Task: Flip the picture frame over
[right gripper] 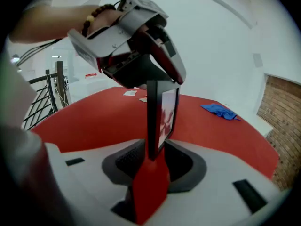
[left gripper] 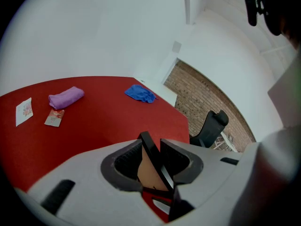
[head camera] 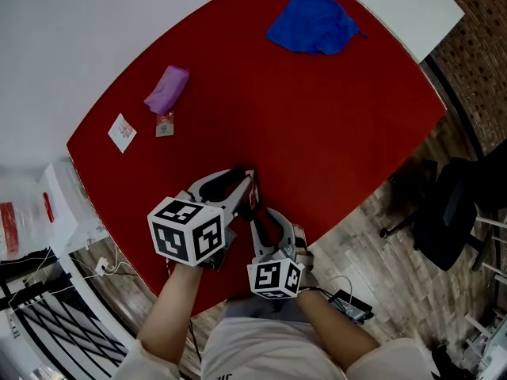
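Head view: at the near edge of the red table (head camera: 333,133), the picture frame (head camera: 254,198) stands between left gripper (head camera: 239,182) and right gripper (head camera: 264,218).

Left gripper view: the gripper (left gripper: 153,150) pinches the tilted frame's (left gripper: 149,173) edge.

Right gripper view: the gripper (right gripper: 155,155) pinches the upright frame's (right gripper: 162,112) lower edge, with the left gripper (right gripper: 157,79) on top.

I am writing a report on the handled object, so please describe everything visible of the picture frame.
The picture frame has a thin black border, a glossy front showing red and white, and a tan back. It stands upright over the red table, gripped low by the jaws of the right gripper and at its top by the left gripper.
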### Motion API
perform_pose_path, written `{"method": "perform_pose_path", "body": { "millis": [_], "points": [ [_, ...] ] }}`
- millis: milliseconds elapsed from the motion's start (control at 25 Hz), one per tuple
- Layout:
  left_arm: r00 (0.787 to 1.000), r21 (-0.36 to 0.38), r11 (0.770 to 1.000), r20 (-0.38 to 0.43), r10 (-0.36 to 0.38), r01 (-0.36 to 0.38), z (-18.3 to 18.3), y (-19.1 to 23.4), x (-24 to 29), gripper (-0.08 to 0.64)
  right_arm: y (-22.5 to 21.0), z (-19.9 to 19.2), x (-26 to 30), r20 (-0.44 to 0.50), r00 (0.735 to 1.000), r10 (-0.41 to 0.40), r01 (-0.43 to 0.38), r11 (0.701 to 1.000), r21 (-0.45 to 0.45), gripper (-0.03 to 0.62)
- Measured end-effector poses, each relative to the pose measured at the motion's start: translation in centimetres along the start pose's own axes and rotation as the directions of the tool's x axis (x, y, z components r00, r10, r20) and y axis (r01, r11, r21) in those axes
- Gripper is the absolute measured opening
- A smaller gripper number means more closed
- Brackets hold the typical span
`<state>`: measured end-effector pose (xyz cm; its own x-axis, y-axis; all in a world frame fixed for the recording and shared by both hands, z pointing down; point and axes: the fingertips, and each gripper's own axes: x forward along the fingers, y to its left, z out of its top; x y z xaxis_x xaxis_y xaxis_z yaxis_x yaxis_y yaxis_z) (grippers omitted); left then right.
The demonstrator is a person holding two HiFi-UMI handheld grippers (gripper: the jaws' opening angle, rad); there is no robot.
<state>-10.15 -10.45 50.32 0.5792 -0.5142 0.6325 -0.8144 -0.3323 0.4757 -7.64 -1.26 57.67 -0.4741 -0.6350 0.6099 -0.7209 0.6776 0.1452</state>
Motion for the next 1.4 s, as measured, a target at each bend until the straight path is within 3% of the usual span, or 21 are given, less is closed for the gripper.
{"method": "perform_pose_path", "body": {
  "millis": [400,720,800,960,1240,1400],
  "points": [
    [1.0,0.009,1.0,-0.006,0.007,-0.007,-0.3,0.4,-0.3,0.118,-0.3,-0.1,1.5,-0.016,0.999,-0.048,0.045,0.991,-0.123,0.08],
    [0.999,-0.047,0.998,-0.024,-0.03,0.029,-2.4,1.9,0.1,0.118,-1.9,-1.8,-0.2,-0.077,0.993,-0.085,0.061,0.96,-0.272,0.078],
    [0.999,-0.029,0.999,-0.032,-0.02,0.019,-2.9,2.4,0.3,0.118,-2.2,-2.1,-0.4,-0.089,0.992,-0.084,0.055,0.957,-0.284,0.078],
    [0.997,0.069,0.995,-0.043,0.069,-0.066,-3.6,4.3,0.7,0.09,-3.0,-1.3,-1.0,-0.089,0.99,-0.106,0.07,0.939,-0.337,0.08],
    [0.995,0.017,0.995,-0.033,0.095,-0.094,-5.2,6.0,1.1,0.07,-2.0,-2.1,-0.4,-0.168,0.984,-0.052,-0.027,0.898,-0.439,0.084],
    [0.993,0.0,0.993,-0.026,0.117,-0.117,-6.8,6.9,1.3,0.063,-0.7,-3.8,0.4,-0.223,0.975,0.016,-0.115,0.893,-0.435,0.094]
  ]
}}
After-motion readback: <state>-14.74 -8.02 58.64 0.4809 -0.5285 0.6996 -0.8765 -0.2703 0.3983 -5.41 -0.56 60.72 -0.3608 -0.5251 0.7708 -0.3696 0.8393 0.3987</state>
